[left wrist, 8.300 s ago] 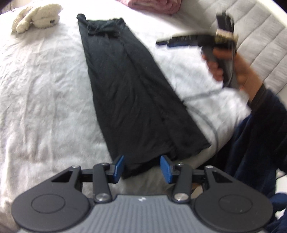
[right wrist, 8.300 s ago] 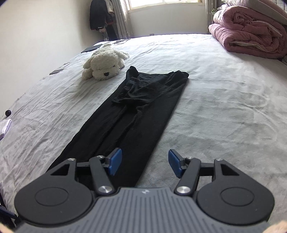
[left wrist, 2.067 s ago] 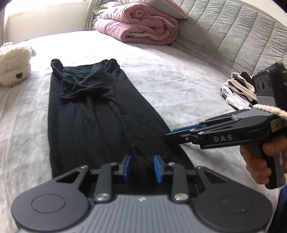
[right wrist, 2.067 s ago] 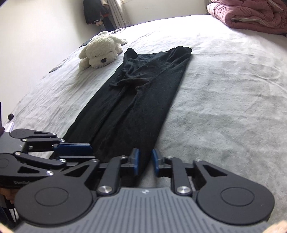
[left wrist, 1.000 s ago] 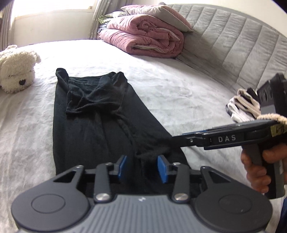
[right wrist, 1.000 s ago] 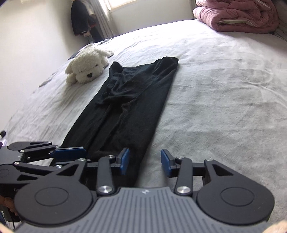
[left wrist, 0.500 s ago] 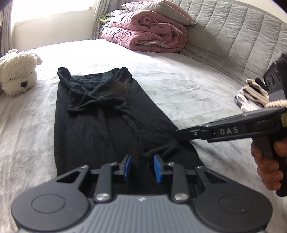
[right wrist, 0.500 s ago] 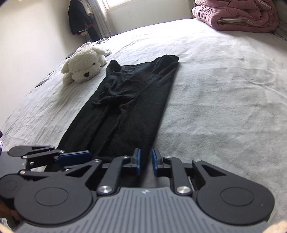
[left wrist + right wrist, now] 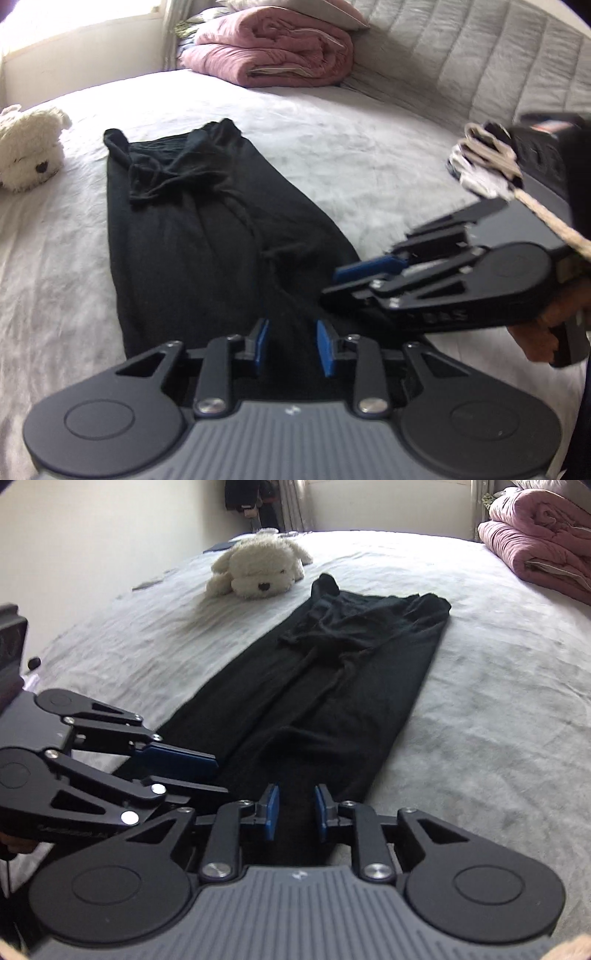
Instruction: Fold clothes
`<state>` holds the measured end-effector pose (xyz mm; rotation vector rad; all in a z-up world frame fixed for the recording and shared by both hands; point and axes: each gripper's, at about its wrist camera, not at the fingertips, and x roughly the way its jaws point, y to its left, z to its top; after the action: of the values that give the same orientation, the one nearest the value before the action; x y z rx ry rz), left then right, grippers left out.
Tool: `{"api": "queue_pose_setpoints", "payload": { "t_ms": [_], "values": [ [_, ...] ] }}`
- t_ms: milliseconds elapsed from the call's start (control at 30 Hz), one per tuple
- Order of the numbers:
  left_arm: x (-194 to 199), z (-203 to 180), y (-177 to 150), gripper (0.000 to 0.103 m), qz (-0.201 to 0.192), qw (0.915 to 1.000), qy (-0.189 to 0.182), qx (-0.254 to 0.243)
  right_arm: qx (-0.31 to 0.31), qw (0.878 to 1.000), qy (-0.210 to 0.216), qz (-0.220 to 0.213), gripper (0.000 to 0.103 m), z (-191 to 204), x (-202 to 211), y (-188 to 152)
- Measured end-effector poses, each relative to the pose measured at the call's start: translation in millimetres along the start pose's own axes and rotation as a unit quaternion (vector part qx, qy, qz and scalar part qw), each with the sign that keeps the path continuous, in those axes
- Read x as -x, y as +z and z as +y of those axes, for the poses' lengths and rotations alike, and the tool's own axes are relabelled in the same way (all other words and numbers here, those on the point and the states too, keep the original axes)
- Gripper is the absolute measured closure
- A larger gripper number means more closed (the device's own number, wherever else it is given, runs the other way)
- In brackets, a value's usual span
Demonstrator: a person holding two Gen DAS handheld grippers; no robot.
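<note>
Covering bed point(image 9: 369, 147), grey sheet, black trousers point(image 9: 192, 229)

bed point(image 9: 498, 709) | on it: black trousers point(image 9: 332, 686); plush dog point(image 9: 258, 570); pink quilt point(image 9: 269, 55)

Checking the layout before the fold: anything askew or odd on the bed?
The black garment lies mostly flat, but its far end is bunched and wrinkled rather than smoothed. A plush dog sits just beside that end, apart from it. Nothing spilled or damaged.
</note>
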<state>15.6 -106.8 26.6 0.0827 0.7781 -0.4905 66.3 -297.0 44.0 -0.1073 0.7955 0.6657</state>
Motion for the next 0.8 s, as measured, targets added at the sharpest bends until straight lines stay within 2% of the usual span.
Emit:
{"api": "queue_pose_setpoints", "payload": {
  "t_ms": [167,333,500,567,667,800],
  "values": [
    [11,-7,-4,0.07,-0.008,0.9999,0.0,-0.013,-0.012,0.999,-0.027,-0.039,0.081,-8,7,8],
    [10,-7,-8,0.07,0.001,0.9999,0.002,-0.014,-0.01,0.999,-0.029,-0.035,0.079,-8,-8,11],
    [12,-5,-13,0.07,0.01,0.9984,-0.052,0.018,0.017,0.999,-0.024,-0.035,0.076,10,-22,10],
    [14,-6,-17,0.07,0.016,0.9977,-0.064,0.018,0.024,0.999,-0.014,-0.034,0.076,16,-22,10],
    [23,-5,-22,0.07,0.021,0.9962,-0.082,0.02,0.045,0.998,-0.028,-0.032,0.078,24,-18,8],
    [47,4,-27,0.066,0.009,0.9941,-0.105,0.026,0.049,0.997,-0.03,-0.047,0.079,26,-1,8]
  ]
}}
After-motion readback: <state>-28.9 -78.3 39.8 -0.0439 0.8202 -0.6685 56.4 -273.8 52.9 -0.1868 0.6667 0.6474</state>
